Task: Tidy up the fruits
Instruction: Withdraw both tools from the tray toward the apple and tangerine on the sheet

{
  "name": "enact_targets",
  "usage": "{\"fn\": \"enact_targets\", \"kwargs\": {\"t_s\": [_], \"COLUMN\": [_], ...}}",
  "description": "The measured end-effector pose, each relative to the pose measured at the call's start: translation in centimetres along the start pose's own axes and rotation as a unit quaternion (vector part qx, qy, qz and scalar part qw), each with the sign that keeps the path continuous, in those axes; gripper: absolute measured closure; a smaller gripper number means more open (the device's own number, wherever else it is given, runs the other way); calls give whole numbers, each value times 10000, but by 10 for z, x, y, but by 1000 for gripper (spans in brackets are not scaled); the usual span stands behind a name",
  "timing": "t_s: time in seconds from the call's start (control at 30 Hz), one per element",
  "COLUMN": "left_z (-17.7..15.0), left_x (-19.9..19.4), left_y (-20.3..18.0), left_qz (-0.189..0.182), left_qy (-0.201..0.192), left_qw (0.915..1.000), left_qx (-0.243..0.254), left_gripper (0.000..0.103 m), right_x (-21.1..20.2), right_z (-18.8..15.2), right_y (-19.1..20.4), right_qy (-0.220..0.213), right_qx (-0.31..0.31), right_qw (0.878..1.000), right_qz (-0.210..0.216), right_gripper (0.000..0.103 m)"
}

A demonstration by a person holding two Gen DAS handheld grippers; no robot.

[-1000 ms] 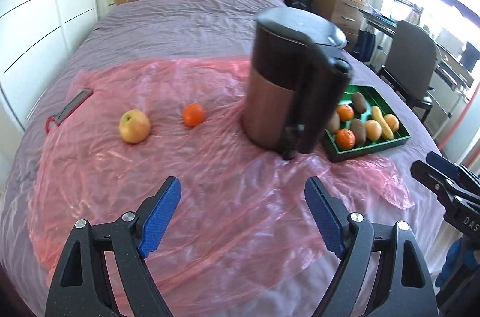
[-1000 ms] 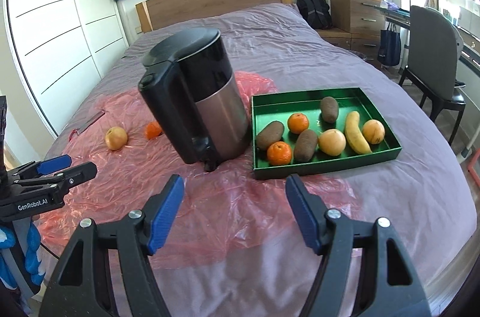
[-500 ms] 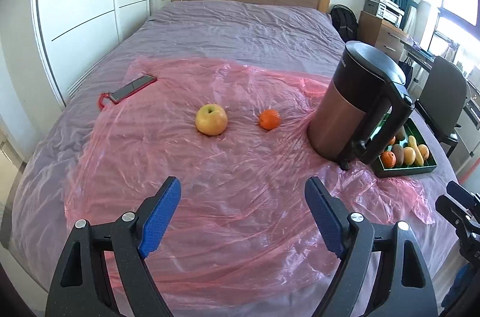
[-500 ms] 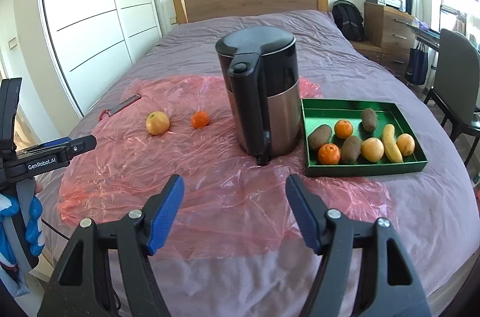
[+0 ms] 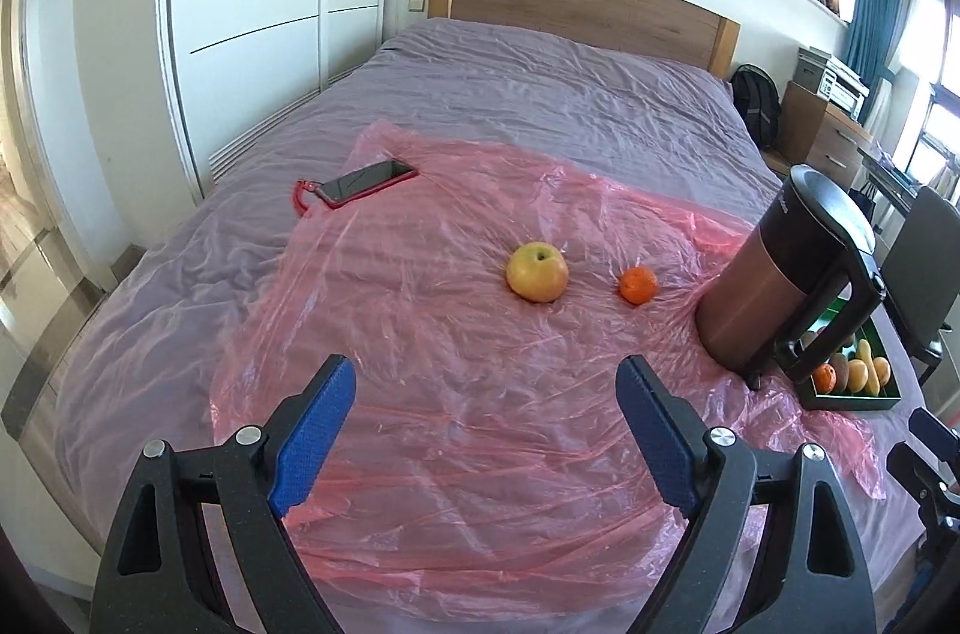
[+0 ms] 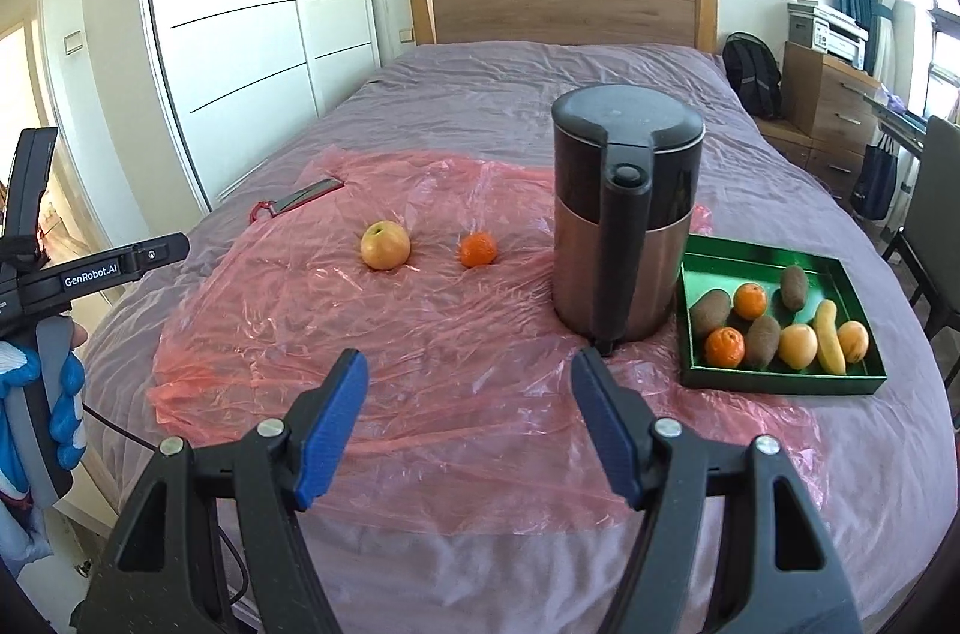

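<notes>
While the left gripper [image 5: 486, 433] hangs over the pink plastic sheet [image 5: 456, 430], its jaws are opening with nothing between them. Right gripper [image 6: 469, 421] jaws stand apart, empty. Apple [image 5: 536, 271] and tangerine [image 5: 638, 285] lie on the sheet left of the kettle [image 6: 624, 220]; the green tray [image 6: 774, 381] of fruit sits just right of it.

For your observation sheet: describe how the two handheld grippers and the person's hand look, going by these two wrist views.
Both the left gripper and right gripper have black angular frames, silver bolts and blue textured pads. The left one's black body reads "GenRobot.AI" in white, with a grey handle. The hand wears a blue and white glove.
</notes>
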State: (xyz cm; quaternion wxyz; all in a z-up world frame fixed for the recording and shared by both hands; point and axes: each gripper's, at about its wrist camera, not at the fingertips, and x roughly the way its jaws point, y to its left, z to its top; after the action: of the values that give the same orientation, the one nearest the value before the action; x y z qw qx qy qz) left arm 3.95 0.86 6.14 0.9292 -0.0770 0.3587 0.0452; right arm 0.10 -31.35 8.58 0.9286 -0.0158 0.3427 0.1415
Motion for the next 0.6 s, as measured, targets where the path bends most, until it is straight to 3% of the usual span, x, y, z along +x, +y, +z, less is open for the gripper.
{"fn": "enact_targets", "kwargs": {"t_s": [0.33, 0.6], "left_z": [-2, -3], "left_x": [37, 87], "left_y": [62, 94], "left_qz": [355, 589], "left_qy": [178, 487], "left_qw": [9984, 9956], "left_qx": [-411, -545], "left_gripper": [18, 18], "right_x": [35, 97], "right_z": [12, 20], "right_y": [29, 48], "right_qy": [204, 551], "right_qx": [-257, -351], "right_qw": [9994, 9973], "right_qz": [130, 328], "right_gripper": [28, 28]}}
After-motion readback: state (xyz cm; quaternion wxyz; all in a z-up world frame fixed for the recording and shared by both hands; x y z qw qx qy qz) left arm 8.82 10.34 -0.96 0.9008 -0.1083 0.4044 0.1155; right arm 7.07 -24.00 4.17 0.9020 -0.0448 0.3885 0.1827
